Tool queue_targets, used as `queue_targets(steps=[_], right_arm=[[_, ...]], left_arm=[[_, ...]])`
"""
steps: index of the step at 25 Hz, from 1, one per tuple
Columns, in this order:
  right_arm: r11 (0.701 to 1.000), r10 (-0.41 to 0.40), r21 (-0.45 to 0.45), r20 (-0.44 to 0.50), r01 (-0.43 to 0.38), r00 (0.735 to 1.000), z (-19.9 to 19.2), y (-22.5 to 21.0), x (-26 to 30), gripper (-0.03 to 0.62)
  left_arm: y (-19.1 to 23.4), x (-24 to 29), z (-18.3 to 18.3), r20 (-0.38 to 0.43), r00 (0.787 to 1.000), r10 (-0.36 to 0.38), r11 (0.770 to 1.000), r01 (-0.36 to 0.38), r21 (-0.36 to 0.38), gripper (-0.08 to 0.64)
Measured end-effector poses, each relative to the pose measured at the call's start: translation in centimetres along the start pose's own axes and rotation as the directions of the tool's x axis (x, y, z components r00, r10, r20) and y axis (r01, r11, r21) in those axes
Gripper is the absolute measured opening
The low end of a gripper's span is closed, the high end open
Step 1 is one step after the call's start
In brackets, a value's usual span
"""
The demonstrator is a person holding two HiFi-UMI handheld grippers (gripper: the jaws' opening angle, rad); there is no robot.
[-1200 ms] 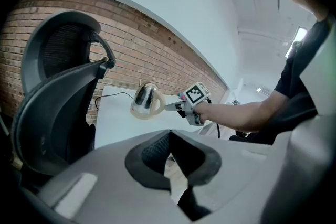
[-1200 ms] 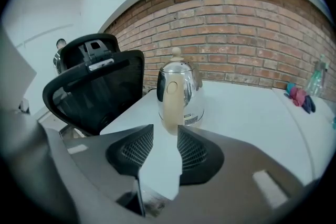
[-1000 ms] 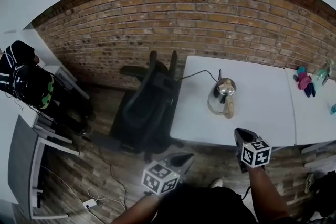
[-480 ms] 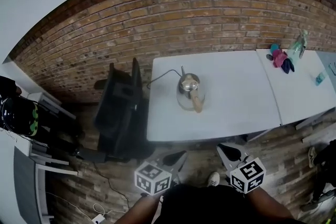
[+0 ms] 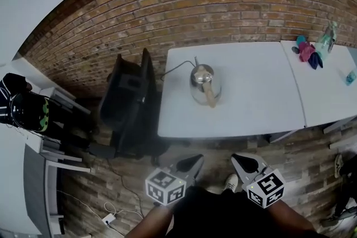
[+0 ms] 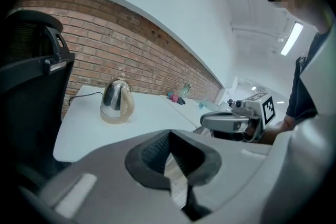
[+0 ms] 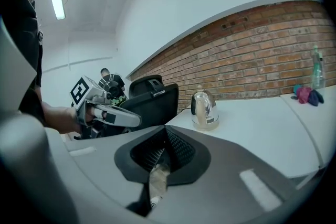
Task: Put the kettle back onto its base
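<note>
A shiny steel kettle with a tan handle stands upright on the white table. A black cord runs from its foot toward the table's left edge. I cannot make out the base apart from the kettle. My left gripper and right gripper hang side by side over the wooden floor, short of the table's front edge, both shut and holding nothing. The kettle shows far ahead in the left gripper view, and the kettle is just as distant in the right gripper view.
A black office chair stands against the table's left end. A second table to the right carries pink and blue cloths and a bottle. A brick wall runs behind. A shelf with a helmet is at far left.
The right gripper has dropped back from the table's front edge, coming level with the left one. The view has swung, so the kettle now lies straight ahead of both.
</note>
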State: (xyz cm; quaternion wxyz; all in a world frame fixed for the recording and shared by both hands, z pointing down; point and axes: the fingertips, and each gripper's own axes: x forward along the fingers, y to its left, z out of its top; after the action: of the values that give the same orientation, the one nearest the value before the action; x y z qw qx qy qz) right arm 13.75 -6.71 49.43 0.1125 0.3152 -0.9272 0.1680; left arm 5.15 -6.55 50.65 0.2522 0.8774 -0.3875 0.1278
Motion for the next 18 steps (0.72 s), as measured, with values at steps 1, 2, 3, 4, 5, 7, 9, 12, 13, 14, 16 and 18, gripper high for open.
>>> queue_targets(steps=[1, 2, 3, 4, 5, 7, 9, 12, 13, 14, 16, 18], right_arm=[[1.000, 0.005, 0.009, -0.001, -0.005, 1.000, -0.3, 0.1, 0.2, 0.026], [1.000, 0.008, 0.019, -0.005, -0.008, 1.000, -0.7, 0.2, 0.3, 0.026], [1.000, 0.009, 0.027, -0.008, -0.009, 1.000, -0.9, 0.4, 0.4, 0.026], [0.999, 0.009, 0.032, -0.011, -0.009, 1.000, -1.0, 0.7, 0.4, 0.026], [0.999, 0.008, 0.035, -0.011, -0.007, 1.000, -1.1, 1.0, 0.5, 0.026], [0.999, -0.002, 0.042, -0.008, 0.003, 1.000, -1.0, 1.6, 0.9, 0.026], [0.998, -0.018, 0.055, -0.006, 0.018, 1.000, -1.1, 2.4, 1.5, 0.026], [0.997, -0.041, 0.068, -0.007, 0.042, 0.999, -1.3, 4.2, 2.8, 0.026], [0.996, -0.046, 0.073, -0.011, 0.047, 0.999, -1.4, 4.9, 3.3, 0.026], [0.996, -0.050, 0.076, -0.016, 0.051, 0.999, -1.6, 5.6, 3.8, 0.026], [0.995, -0.063, 0.075, -0.025, 0.064, 0.998, -1.8, 7.0, 4.9, 0.026], [0.994, -0.086, 0.058, -0.033, 0.088, 0.996, -2.0, 8.3, 5.7, 0.026]], left_arm=[[-0.1, -0.3, -0.4, -0.007, 1.000, 0.007, 1.000, -0.007, -0.006, 0.002], [-0.3, -0.6, -0.9, -0.019, 1.000, 0.008, 1.000, -0.008, -0.011, 0.002], [-0.5, -0.9, -1.3, -0.033, 0.999, 0.006, 1.000, -0.006, -0.014, 0.001], [-0.8, -1.2, -1.7, -0.047, 0.999, 0.001, 1.000, -0.002, -0.015, 0.002], [-0.9, -1.5, -1.9, -0.057, 0.998, -0.004, 1.000, 0.003, -0.015, 0.001], [-0.8, -2.1, -2.0, -0.070, 0.997, -0.014, 1.000, 0.014, -0.007, 0.000], [-0.5, -2.8, -1.9, -0.078, 0.997, -0.031, 0.999, 0.031, 0.006, 0.002], [0.5, -4.3, -1.3, -0.079, 0.995, -0.063, 0.997, 0.066, 0.036, 0.001], [0.9, -4.9, -1.2, -0.075, 0.994, -0.073, 0.996, 0.077, 0.042, 0.002], [1.5, -5.4, -1.1, -0.071, 0.994, -0.083, 0.995, 0.086, 0.046, 0.002], [2.6, -6.5, -1.2, -0.064, 0.993, -0.101, 0.993, 0.104, 0.047, 0.002], [3.4, -7.4, -1.6, -0.062, 0.990, -0.128, 0.990, 0.131, 0.045, 0.001]])
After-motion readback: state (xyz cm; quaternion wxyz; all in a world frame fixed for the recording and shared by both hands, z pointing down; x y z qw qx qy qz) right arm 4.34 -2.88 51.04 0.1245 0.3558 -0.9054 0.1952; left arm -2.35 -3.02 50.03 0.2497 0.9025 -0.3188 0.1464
